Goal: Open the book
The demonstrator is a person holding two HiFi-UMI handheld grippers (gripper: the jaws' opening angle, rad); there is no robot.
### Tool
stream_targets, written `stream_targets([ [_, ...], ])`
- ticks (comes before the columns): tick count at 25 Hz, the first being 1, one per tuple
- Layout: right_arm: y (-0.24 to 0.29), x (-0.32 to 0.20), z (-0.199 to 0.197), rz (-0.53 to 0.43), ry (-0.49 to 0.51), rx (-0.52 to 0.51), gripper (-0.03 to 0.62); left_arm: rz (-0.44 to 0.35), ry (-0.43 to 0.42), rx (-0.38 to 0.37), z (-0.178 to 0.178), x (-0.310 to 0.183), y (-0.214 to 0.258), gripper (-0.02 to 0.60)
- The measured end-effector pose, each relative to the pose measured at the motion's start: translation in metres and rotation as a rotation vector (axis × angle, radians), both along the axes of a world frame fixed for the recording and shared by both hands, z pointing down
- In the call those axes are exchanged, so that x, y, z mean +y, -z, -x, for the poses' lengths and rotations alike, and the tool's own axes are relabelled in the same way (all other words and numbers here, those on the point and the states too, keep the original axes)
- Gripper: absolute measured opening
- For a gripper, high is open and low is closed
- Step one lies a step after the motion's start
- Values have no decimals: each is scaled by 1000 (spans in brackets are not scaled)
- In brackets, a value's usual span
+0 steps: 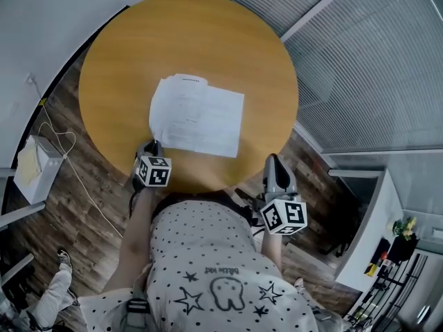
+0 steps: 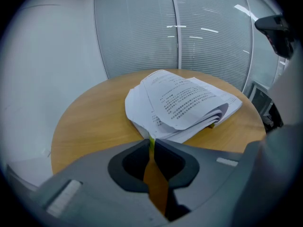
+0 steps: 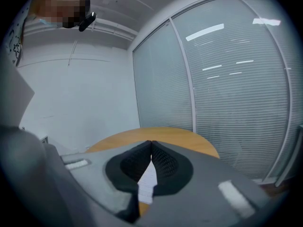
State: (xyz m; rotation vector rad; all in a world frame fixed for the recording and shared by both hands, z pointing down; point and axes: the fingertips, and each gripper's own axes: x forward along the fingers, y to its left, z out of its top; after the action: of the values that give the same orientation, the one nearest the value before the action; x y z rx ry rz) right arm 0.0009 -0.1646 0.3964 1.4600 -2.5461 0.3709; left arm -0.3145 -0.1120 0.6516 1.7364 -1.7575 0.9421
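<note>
And the left hand-held gripper point(image 2: 151, 142) pinches the book point(image 1: 197, 116) by its yellow-green near corner on the round surface point(image 1: 118, 61), right hand-held gripper point(image 3: 151, 144) closed, empty (white box point(image 1: 36, 168) on floor).

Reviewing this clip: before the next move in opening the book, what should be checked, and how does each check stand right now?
1. Book lies fully on the table, away from its rim: ok.
2. Left tongs sit at the book's near corner, closed on a thin yellow-green edge there: ok.
3. Only the wanted leaf is pinched, not several: cannot tell.
4. Right tongs are closed, empty and clear of the book: ok.
5. Book is held down against sliding when the corner is lifted: not ok, nothing presses on it.
</note>
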Motion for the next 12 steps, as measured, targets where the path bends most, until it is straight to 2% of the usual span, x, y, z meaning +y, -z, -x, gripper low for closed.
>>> stream_targets([
  [6, 0, 3, 1, 1, 6, -10, 5, 7, 26, 51, 0, 0, 2, 50],
  [12, -1, 0, 0, 1, 9, -11, 5, 1, 46, 100, 8, 5, 11, 160],
])
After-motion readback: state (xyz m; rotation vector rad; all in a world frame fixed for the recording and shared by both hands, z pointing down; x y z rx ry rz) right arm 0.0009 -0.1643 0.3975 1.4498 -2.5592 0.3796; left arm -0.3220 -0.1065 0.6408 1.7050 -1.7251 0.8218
